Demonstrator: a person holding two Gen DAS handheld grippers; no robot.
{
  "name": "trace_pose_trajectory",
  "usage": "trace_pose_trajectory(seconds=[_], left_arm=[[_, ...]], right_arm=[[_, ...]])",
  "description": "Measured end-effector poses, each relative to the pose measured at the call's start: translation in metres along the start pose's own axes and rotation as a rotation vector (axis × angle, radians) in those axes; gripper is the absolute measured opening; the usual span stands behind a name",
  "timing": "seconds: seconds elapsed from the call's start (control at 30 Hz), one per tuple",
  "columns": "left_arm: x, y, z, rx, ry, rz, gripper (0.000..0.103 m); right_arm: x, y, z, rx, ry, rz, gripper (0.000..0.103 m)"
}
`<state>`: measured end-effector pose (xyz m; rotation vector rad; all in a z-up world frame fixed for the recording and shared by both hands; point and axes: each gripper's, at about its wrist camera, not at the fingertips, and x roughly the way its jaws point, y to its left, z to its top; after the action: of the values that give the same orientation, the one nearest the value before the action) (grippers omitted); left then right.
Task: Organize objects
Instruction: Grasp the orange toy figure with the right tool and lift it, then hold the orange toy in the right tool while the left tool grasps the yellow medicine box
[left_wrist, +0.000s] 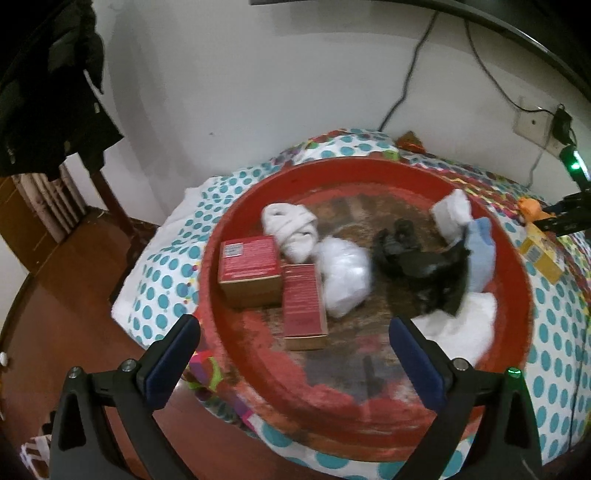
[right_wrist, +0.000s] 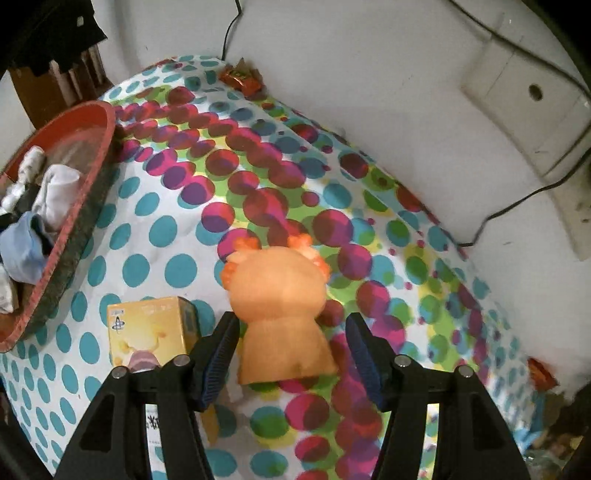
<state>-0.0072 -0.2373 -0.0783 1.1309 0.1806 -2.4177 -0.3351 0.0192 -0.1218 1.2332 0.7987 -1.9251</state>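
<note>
Orange figurine (right_wrist: 279, 295): soft-looking toy with frilled ears, seen from behind, standing on the dotted bedspread (right_wrist: 369, 206) at centre of the right wrist view, well outside the red tray (right_wrist: 92, 173). Step in hand, as judged: pickup of this toy for sorting. The right gripper (right_wrist: 291, 354) has its fingers spread wide on either side of the toy's base, the pads not pressing on it; nothing is held. Next move calls for a slight further advance so the pads flank the body, then a close on the narrow lower part, a lift, and a carry toward 9 o'clock where the tray lies. Yellow box (right_wrist: 153, 332): just beside the toy at 8 o'clock, close to the left finger; a likely thing to be nudged or pinched along with the toy. Snack packet (right_wrist: 242, 77): at 12 o'clock by the wall, well apart. Second packet (right_wrist: 541, 373): at 4 o'clock at the bed's edge. Left gripper (left_wrist: 295, 358): fingers apart and empty, hovering over the tray's near rim. Tray contents, left wrist view: two red boxes (left_wrist: 249, 269), (left_wrist: 304, 306) at 9 o'clock; white rolled sock (left_wrist: 290, 227) at 11; white bundle (left_wrist: 345, 280) at centre; black items (left_wrist: 417, 266), too blurred to name, and a blue sock (left_wrist: 480, 258) at 3. Free floor remains at 6 o'clock of the tray.
</note>
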Motion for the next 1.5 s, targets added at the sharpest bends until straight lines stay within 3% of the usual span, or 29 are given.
trace_pose_trajectory(seconds=[0.1, 0.17, 0.4, 0.53, 0.67, 0.9, 1.23, 1.37, 1.5], left_arm=[[-0.005, -0.012, 0.006, 0.016, 0.001, -0.018, 0.102], [-0.006, -0.020, 0.010, 0.016, 0.005, -0.027, 0.102], [-0.011, -0.061, 0.028, 0.018, 0.030, -0.123, 0.102], [-0.009, -0.093, 0.037, 0.031, 0.059, -0.155, 0.102], [-0.009, -0.136, 0.046, 0.052, 0.091, -0.192, 0.102], [0.005, -0.207, 0.065, 0.051, 0.171, -0.269, 0.102], [0.065, -0.284, 0.088, -0.065, 0.395, -0.250, 0.102], [0.074, -0.299, 0.093, -0.129, 0.409, -0.244, 0.102], [0.090, -0.308, 0.095, -0.206, 0.437, -0.180, 0.102]], right_arm=[[0.008, 0.002, -0.003, -0.008, -0.016, -0.010, 0.059], [0.006, 0.003, -0.006, 0.011, -0.055, 0.016, 0.047], [-0.011, -0.007, -0.036, 0.205, -0.174, -0.007, 0.045], [-0.025, -0.039, -0.079, 0.387, -0.229, -0.040, 0.046], [-0.043, -0.052, -0.124, 0.490, -0.277, -0.090, 0.046], [-0.062, -0.049, -0.185, 0.485, -0.307, -0.099, 0.046], [-0.073, -0.043, -0.217, 0.521, -0.350, -0.007, 0.046], [-0.074, -0.041, -0.220, 0.513, -0.367, -0.005, 0.046], [-0.074, -0.041, -0.222, 0.523, -0.381, 0.014, 0.046]])
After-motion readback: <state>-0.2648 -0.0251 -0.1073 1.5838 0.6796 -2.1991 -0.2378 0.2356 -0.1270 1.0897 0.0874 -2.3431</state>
